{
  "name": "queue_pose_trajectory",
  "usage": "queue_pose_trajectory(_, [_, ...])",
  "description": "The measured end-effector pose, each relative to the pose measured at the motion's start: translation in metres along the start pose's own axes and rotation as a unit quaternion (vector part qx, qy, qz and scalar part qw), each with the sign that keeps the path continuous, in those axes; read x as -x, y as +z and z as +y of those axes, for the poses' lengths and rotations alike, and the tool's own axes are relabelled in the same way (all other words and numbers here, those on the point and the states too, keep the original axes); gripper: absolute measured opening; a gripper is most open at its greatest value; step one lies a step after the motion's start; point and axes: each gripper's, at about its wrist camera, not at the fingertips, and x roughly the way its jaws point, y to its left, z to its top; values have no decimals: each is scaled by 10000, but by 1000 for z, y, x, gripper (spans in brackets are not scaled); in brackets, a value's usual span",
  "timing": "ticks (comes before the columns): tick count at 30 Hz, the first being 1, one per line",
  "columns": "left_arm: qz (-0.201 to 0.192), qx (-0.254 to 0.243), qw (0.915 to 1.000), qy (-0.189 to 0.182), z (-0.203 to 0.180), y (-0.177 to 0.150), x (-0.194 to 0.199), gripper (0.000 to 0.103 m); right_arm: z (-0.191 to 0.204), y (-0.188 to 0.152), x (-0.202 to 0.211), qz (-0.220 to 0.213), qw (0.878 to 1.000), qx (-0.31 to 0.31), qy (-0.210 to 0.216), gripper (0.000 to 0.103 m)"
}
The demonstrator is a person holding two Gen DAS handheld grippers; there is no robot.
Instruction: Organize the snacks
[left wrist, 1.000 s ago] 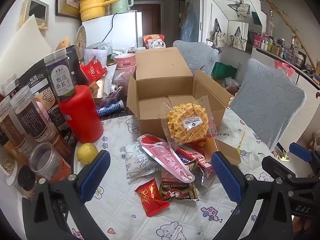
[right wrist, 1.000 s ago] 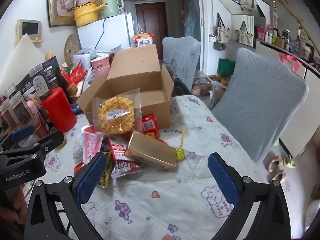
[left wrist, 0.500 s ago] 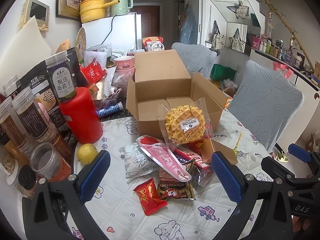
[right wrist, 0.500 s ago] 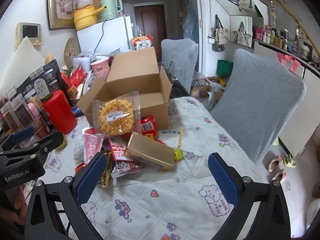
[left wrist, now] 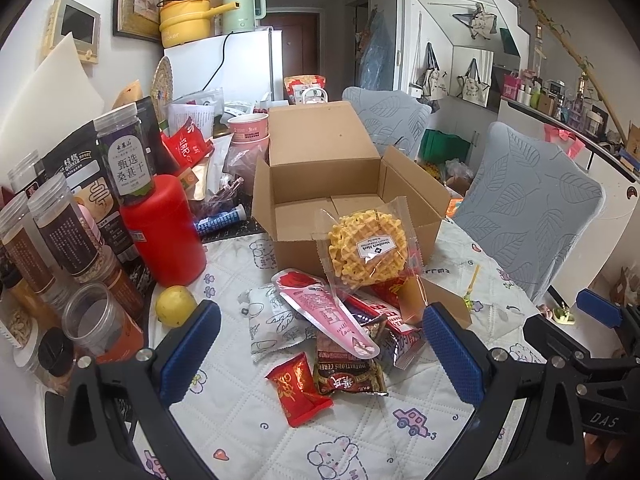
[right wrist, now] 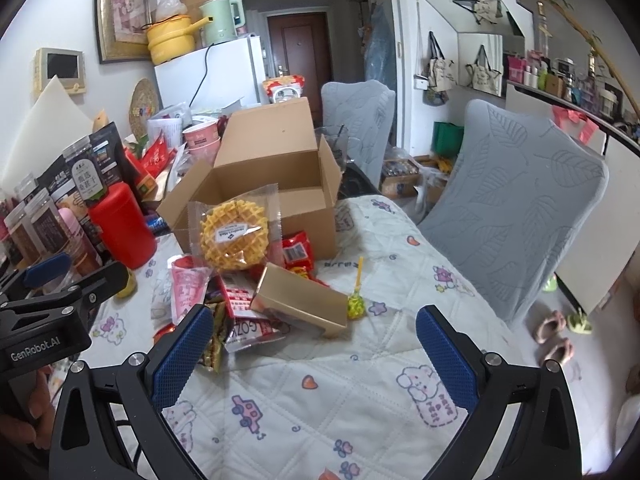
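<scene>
An open cardboard box (left wrist: 344, 200) stands on the quilted table, empty inside as far as I see; it also shows in the right wrist view (right wrist: 276, 188). A wrapped yellow waffle (left wrist: 366, 250) leans on its front, above a pile of snack packets: a pink pouch (left wrist: 332, 312), a red packet (left wrist: 298, 388), a brown cereal bar (left wrist: 348, 376) and a gold box (right wrist: 300, 306). My left gripper (left wrist: 320, 348) is open and empty, just short of the pile. My right gripper (right wrist: 316, 356) is open and empty, over the bare quilt right of the pile.
A red canister (left wrist: 162, 230), a lemon (left wrist: 175, 306) and several jars (left wrist: 60, 236) crowd the table's left side. Grey chairs (right wrist: 516, 216) stand at the right edge. A yellow lollipop (right wrist: 355, 300) lies by the gold box.
Both grippers have drawn back and risen slightly, so the box and pile sit a little further off. Nothing on the table has moved.
</scene>
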Motion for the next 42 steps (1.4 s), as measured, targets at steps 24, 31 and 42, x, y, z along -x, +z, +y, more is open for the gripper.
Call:
queue_pose_trajectory(24, [-62, 43, 9999, -89, 0, -3, 9, 103, 0, -4, 7, -22, 10000, 21, 89, 103])
queue_pose_trajectory(31, [-62, 34, 9999, -110, 1, -3, 8, 103, 4, -2, -1, -28, 9999, 64, 157, 103])
queue_pose_trajectory(42, [6, 82, 9996, -265, 10, -5, -3, 103, 8, -6, -16, 55, 9992, 96, 385, 103])
